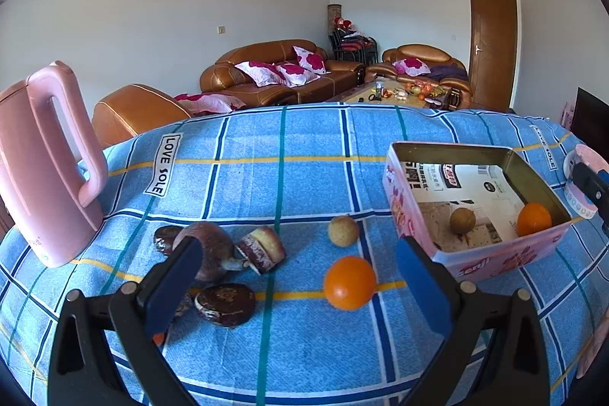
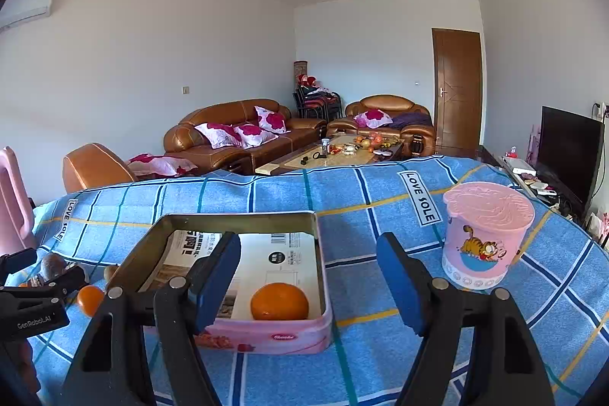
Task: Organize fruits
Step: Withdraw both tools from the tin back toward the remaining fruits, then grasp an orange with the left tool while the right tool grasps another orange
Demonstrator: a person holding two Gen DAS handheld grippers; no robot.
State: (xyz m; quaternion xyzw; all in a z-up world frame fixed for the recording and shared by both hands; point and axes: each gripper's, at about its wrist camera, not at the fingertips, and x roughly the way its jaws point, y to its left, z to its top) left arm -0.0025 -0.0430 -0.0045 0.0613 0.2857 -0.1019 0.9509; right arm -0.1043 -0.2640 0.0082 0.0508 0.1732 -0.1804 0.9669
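Left hand-held gripper [image 1: 300,288] hung spread and empty over the loose orange [image 1: 350,282] lying just left of the tin [image 1: 415,234]; best centred before clamping gently, since it would roll.

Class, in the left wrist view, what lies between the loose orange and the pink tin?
Only bare tablecloth separates the orange from the tin; the left gripper's right finger crosses in front.

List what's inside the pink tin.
Inside the tin: an orange, a small brown fruit, printed paper lining. Near wall hides the front floor strip.
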